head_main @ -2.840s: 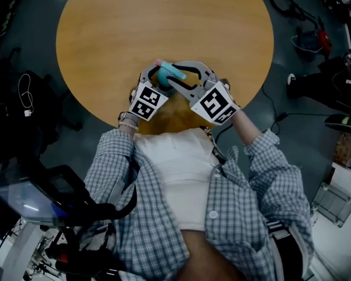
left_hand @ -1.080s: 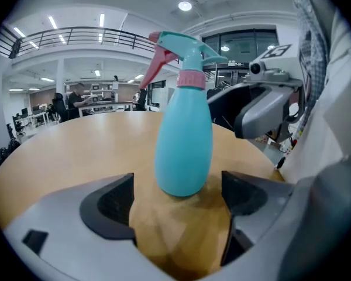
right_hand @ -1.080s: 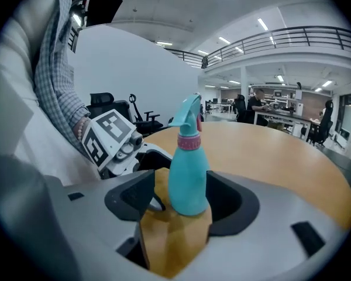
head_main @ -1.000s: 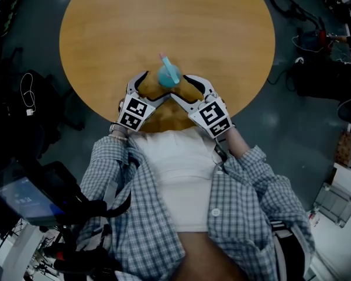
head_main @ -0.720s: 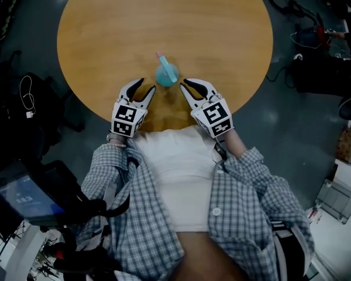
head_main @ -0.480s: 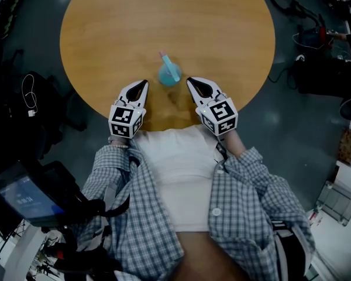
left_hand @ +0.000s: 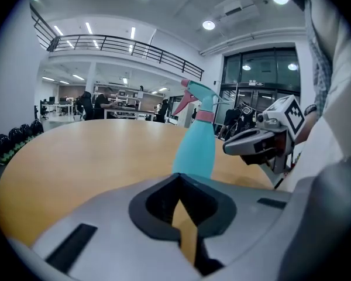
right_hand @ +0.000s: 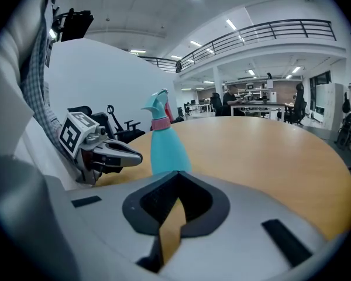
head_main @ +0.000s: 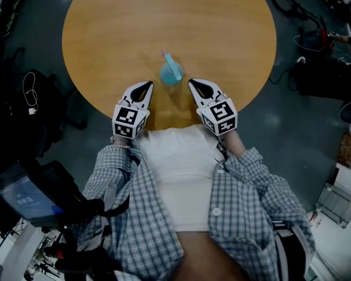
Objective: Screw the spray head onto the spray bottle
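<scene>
A teal spray bottle (head_main: 171,72) stands upright near the front edge of the round wooden table (head_main: 164,16), with its spray head (left_hand: 197,96) and pink collar on top. My left gripper (head_main: 147,86) rests on the table just left of the bottle, shut and empty. To the right of the bottle my right gripper (head_main: 193,84) is also shut, holding nothing. Neither touches the bottle. In the left gripper view the bottle (left_hand: 196,148) rises beyond the closed jaws, beside the right gripper (left_hand: 251,145). The right gripper view shows the bottle (right_hand: 167,148) and the left gripper (right_hand: 114,151).
The person's body stands against the table's near edge. A dark backpack (head_main: 23,107) lies on the floor at left. Bags and cables (head_main: 316,45) lie on the floor at right. Office chairs (right_hand: 114,127) stand beyond the table.
Both grippers let go of the bottle, drew back toward the person and closed their jaws. The bottle stays upright in the same spot.
</scene>
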Demonstrator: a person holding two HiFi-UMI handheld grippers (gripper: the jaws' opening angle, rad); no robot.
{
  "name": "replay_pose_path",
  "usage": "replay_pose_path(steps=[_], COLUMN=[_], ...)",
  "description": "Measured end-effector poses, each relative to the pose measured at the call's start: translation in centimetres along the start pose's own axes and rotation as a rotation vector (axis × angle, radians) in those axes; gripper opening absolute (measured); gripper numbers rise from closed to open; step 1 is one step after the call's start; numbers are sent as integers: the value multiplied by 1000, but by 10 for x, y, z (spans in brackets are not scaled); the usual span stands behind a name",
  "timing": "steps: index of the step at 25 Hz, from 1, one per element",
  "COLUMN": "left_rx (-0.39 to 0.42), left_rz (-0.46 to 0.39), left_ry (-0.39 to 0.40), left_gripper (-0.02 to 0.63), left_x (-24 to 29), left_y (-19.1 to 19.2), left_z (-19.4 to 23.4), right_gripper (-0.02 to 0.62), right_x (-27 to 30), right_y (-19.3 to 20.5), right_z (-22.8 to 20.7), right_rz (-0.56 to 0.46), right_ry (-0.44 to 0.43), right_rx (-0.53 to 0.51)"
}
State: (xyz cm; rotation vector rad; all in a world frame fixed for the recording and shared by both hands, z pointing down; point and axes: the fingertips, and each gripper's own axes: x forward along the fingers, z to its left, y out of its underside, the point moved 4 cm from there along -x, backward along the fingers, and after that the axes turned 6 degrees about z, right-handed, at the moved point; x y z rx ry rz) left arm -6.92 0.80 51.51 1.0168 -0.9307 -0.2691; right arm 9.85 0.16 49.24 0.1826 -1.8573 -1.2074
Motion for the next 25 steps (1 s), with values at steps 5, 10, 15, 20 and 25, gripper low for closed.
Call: replay_pose_path(steps=[5, 10, 15, 20, 25], left_rx=[-2, 0, -9, -17, -14], left_rz=[4, 11, 7, 6, 12], left_ry=[4, 9, 25, 40, 51], left_gripper=[6, 6, 6, 6, 6], left_x=[1, 3, 3, 4, 3], left_y=[0, 2, 2, 3, 4], left_z=[-1, -2, -4, -6, -8], right_gripper=[-6, -6, -6, -6, -6], right_x=[1, 1, 1, 1, 1], right_y=[1, 2, 2, 3, 5], right_z=[1, 1, 0, -1, 0], right_rz=[11, 11, 14, 16, 16], right_ry=[1, 3, 1, -1, -1], right_rx=[-12, -12, -6, 7, 21])
